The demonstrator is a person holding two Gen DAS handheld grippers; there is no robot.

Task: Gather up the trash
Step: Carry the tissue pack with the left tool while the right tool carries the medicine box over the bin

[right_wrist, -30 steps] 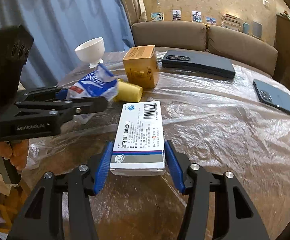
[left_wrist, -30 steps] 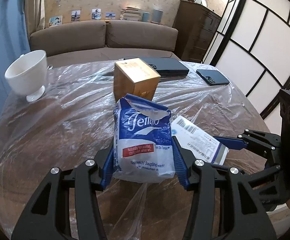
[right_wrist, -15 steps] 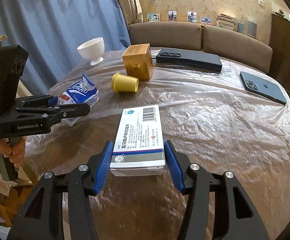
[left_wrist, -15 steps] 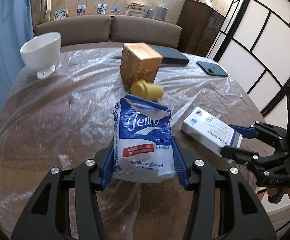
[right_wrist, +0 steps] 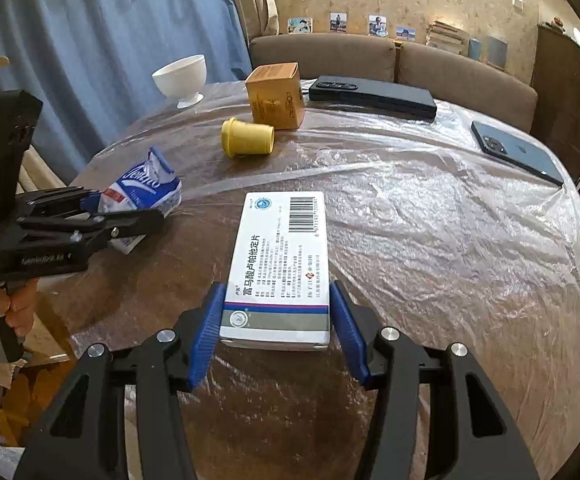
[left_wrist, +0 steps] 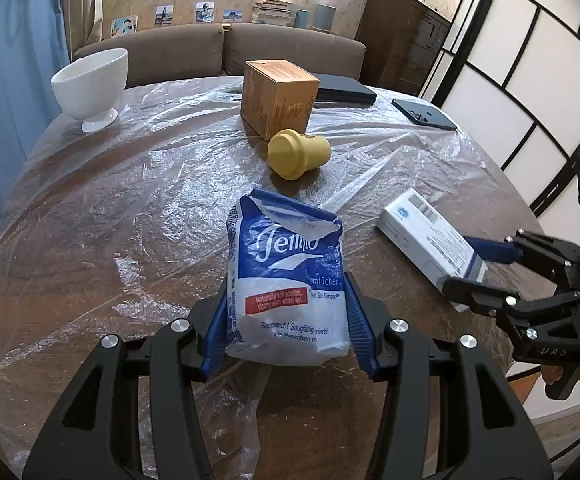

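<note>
While left gripper point(left_wrist: 288, 330) clamps tissue pack point(left_wrist: 286, 280), right gripper point(right_wrist: 276, 330) clamps medicine box point(right_wrist: 280, 268).

A white bowl point(left_wrist: 92, 80) is seen on the table point(left_wrist: 90, 208). A dark phone point(right_wrist: 516, 152) lies flat. A brown sofa point(right_wrist: 370, 54) is placed behind.

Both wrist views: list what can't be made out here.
- Tissue pack, left wrist view: lower label lines cut off by the blue fingers.
- Medicine box, right wrist view: small print too fine to read.
- Black case, left wrist view: part hidden behind the brown carton.
- A bin for the trash: in neither view.
</note>
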